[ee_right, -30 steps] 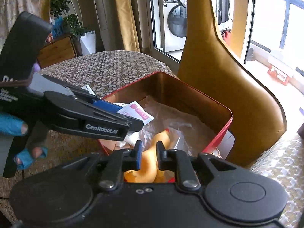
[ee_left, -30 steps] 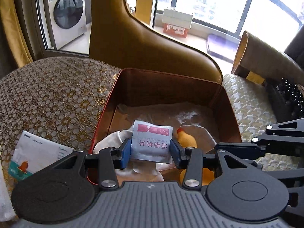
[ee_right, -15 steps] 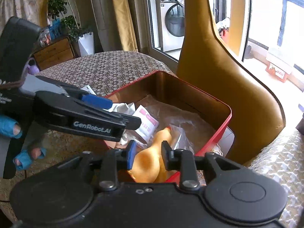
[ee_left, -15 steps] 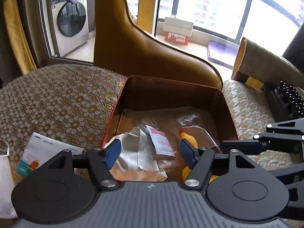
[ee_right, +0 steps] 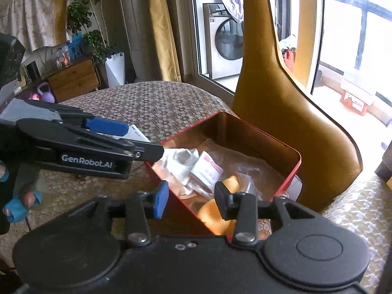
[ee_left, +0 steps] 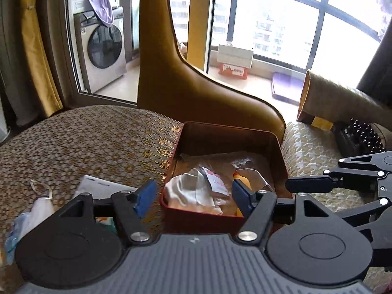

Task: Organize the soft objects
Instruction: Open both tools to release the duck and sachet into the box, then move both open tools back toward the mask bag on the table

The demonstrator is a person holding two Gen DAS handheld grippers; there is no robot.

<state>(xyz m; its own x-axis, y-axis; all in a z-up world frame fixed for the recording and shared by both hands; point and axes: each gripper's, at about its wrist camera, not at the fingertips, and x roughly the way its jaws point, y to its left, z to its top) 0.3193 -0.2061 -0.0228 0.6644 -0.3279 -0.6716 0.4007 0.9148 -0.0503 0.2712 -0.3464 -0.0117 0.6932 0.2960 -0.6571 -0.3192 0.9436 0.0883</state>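
The left tongs point(ee_left: 193, 196) hang released and empty above the near rim of the red tin point(ee_left: 279, 147). The right tongs point(ee_right: 189, 197) are spreading, nothing between them. In the tin lie a white cloth point(ee_left: 188, 191), a sachet point(ee_left: 216, 182) and a yellow toy point(ee_right: 215, 214); patterned counter point(ee_left: 98, 142) stretches bare beyond.

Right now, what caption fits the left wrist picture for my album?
Open left tool above a red tin holding a white cloth, packet and yellow toy.
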